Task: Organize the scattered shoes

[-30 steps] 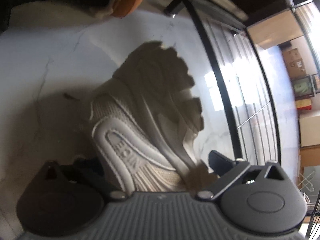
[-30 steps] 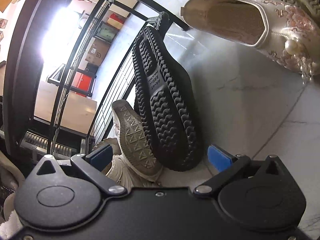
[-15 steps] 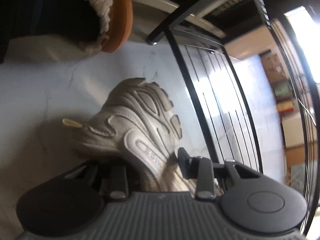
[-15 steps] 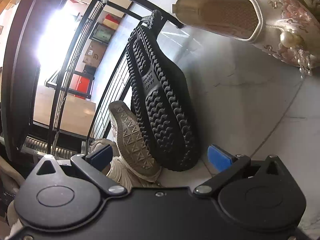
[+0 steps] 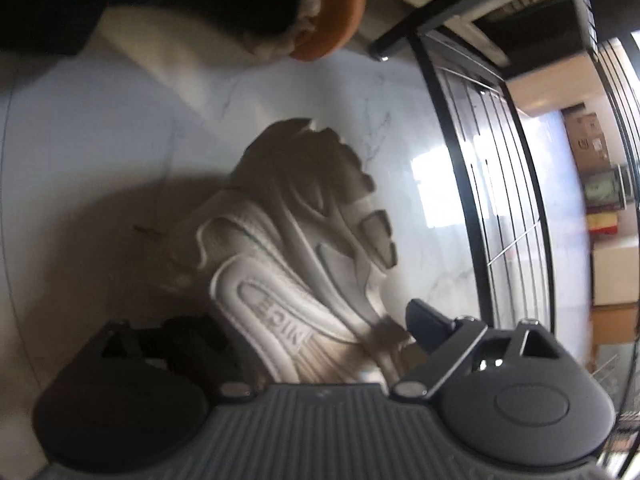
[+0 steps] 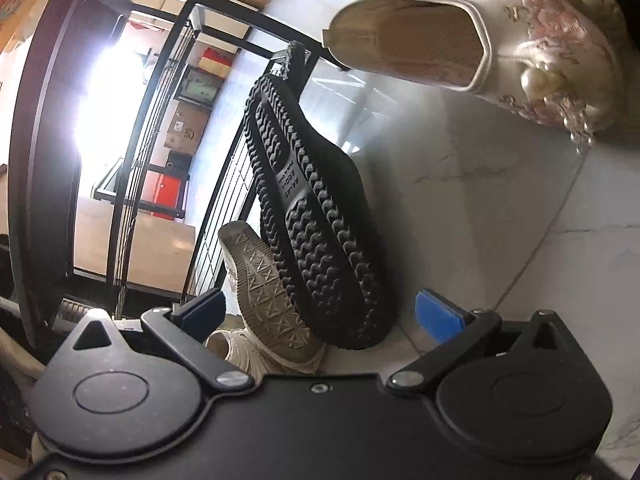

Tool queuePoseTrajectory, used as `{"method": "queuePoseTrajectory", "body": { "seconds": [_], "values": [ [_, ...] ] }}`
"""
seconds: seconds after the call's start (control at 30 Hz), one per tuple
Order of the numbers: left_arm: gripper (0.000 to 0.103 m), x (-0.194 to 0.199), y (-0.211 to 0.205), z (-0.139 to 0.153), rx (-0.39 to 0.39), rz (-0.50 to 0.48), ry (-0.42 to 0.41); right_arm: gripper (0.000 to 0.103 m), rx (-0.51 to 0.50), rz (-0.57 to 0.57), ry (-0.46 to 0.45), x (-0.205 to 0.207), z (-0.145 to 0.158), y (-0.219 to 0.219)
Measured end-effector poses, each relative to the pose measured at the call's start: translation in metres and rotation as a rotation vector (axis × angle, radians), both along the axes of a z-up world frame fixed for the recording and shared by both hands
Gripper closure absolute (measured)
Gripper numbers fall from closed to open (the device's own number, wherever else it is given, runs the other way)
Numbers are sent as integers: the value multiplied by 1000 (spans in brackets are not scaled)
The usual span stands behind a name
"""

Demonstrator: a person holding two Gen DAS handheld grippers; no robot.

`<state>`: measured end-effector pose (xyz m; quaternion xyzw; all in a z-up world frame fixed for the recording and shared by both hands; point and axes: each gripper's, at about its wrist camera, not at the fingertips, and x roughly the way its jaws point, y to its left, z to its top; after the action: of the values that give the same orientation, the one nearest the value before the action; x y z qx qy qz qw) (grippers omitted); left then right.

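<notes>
A glossy white marble-look floor [image 5: 100, 152] carries everything. A black metal wire shoe rack [image 5: 504, 184] stands along its far edge, its thin bars right behind the shoes and closing off that side. In the right wrist view a black shoe with a wavy-tread rubber sole [image 6: 316, 220] leans sole-out against the rack, its heel on the floor; a beige sneaker with a diamond-pattern sole [image 6: 268, 292] is wedged between it and the rack, touching it. A cream slip-on shoe with pink embroidery and pearls [image 6: 472, 52] sits near, toward the floor's upper right. The right gripper [image 6: 320, 312] has its fingers wide apart, the two leaning shoes' heels between them, pads not pressing.

In the left wrist view a white chunky-soled mesh sneaker [image 5: 296, 248] lies on its side near the rack, between the left gripper [image 5: 304, 332] fingers, which are opening. An orange fleece-lined slipper [image 5: 320, 8] lies beyond it
</notes>
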<state>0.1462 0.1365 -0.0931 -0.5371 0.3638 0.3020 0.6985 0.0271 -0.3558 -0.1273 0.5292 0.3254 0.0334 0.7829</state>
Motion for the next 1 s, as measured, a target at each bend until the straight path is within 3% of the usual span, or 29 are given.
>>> {"method": "queuePoseTrajectory", "body": {
  "seconds": [0.07,0.2,0.3,0.33,0.5,0.57,0.7,0.83,1.0],
  "values": [
    [1,8,2,-5,-29,16,21,0,-2,6,1,1,0,1],
    [4,23,-3,-2,4,-36,91,0,12,5,9,3,-2,1],
    [18,17,-7,2,47,-33,28,0,23,-2,17,5,-4,-1],
    [33,13,-6,4,50,-18,10,0,26,-2,17,5,-4,-1],
    [51,7,2,12,38,-10,-29,0,36,4,19,5,-6,-1],
    [64,6,5,21,55,-33,-59,0,35,3,19,6,-6,-1],
    [66,-12,9,28,42,-51,-73,0,44,-6,21,5,-6,-2],
    [64,-26,26,15,-7,-18,-97,0,47,-4,22,5,-7,0],
    [64,-53,17,28,58,-41,-69,0,47,-12,34,4,-8,-2]
  ]
}}
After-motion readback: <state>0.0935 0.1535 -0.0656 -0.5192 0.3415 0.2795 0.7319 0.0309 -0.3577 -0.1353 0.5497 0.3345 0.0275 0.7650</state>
